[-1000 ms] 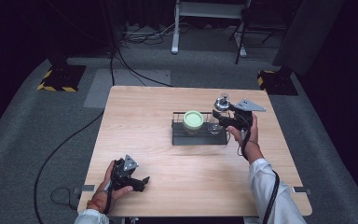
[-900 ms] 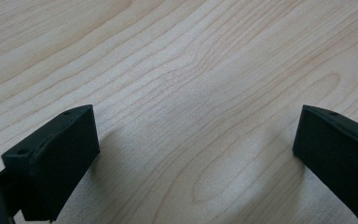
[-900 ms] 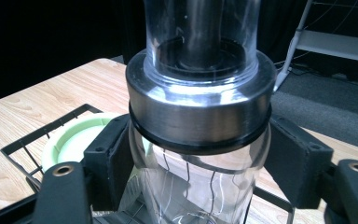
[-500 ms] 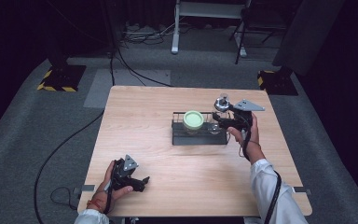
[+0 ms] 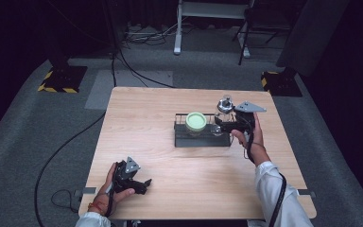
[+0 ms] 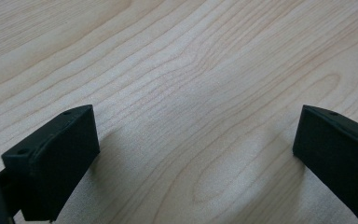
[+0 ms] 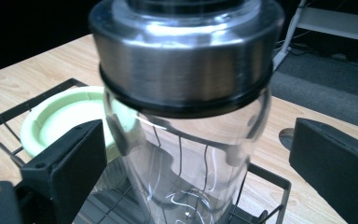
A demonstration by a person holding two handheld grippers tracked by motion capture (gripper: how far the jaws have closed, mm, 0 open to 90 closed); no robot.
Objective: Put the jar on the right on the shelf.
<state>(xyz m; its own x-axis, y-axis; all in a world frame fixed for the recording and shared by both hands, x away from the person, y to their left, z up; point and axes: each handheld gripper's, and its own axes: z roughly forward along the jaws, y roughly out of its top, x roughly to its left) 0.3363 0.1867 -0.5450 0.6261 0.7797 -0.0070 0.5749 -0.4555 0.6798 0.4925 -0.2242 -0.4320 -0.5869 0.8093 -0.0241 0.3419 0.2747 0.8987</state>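
Left gripper (image 5: 144, 182) low near the person, jaws wide apart, right gripper (image 5: 219, 124) extended forward, jaws apart

No words, numbers or brand marks can be read on anything here. The nearest thing to a sign is the yellow-and-black striped edging (image 5: 56, 88) (a hazard pattern, no lettering) on a black floor base left of the table.

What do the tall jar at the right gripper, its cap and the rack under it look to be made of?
The jar looks like clear glass or hard plastic: the rack wires show through its wall. Its cap looks like brushed steel, grey with soft streaked highlights, above a black ring. The rack looks like thin metal wire, coated matt black.
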